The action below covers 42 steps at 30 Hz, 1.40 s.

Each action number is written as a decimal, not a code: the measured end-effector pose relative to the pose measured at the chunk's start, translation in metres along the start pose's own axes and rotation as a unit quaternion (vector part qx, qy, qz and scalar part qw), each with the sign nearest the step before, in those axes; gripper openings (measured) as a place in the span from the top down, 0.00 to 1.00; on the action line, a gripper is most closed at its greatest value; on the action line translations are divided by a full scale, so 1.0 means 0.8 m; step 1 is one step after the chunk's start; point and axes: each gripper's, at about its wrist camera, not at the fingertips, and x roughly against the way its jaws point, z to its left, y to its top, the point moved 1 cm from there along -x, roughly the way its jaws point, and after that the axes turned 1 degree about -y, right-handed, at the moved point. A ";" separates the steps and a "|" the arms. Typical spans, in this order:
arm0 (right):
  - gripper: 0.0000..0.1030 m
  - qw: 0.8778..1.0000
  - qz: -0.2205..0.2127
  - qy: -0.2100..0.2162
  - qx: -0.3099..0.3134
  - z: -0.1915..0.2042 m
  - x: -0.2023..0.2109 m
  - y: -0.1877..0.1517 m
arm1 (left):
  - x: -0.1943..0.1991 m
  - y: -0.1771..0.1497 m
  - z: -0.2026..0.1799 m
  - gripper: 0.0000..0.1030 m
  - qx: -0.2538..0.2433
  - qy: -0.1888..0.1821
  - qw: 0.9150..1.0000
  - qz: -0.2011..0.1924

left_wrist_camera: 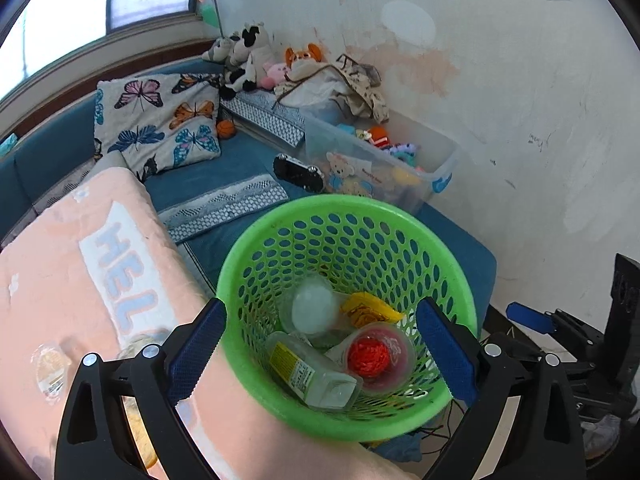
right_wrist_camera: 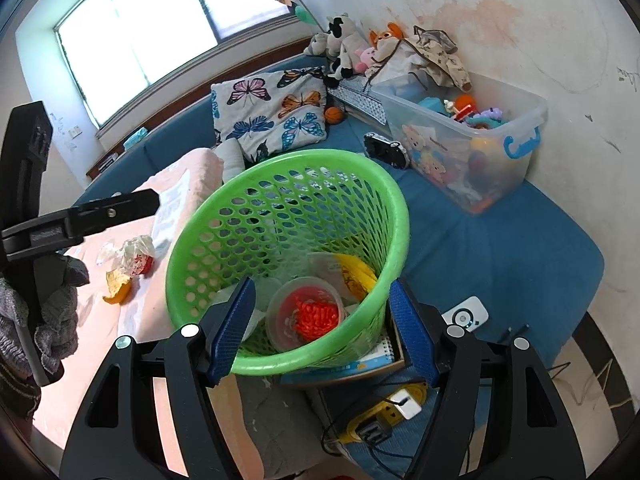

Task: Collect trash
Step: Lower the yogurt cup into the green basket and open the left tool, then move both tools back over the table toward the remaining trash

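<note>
A green perforated basket stands on the bed edge; it also shows in the right wrist view. It holds a clear bottle, a lidded cup with red contents, a yellow wrapper and a clear cup. My left gripper is open, its fingers on either side of the basket's near rim. My right gripper is open, also either side of the basket's near rim. A crumpled wrapper and an orange peel lie on the pink blanket, left of the basket.
A butterfly pillow, plush toys and a clear toy bin sit on the blue bed behind. A yellow power strip with cables and a notebook lie below the basket. The left gripper's body shows at left in the right wrist view.
</note>
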 end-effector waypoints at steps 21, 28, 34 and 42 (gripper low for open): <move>0.26 0.996 -0.004 0.059 0.065 0.100 0.008 -0.002 | 0.153 -0.113 0.084 0.10 0.062 0.090 0.993 -0.056; 0.25 0.991 0.011 0.088 0.104 0.158 -0.010 -0.006 | 0.186 -0.159 0.125 0.10 0.091 0.134 0.985 -0.057; 0.25 0.985 0.025 0.106 0.133 0.202 -0.031 -0.007 | 0.211 -0.191 0.162 0.10 0.125 0.158 0.978 -0.055; 0.25 0.979 0.042 0.121 0.158 0.249 -0.065 -0.010 | 0.232 -0.218 0.185 0.10 0.150 0.175 0.972 -0.056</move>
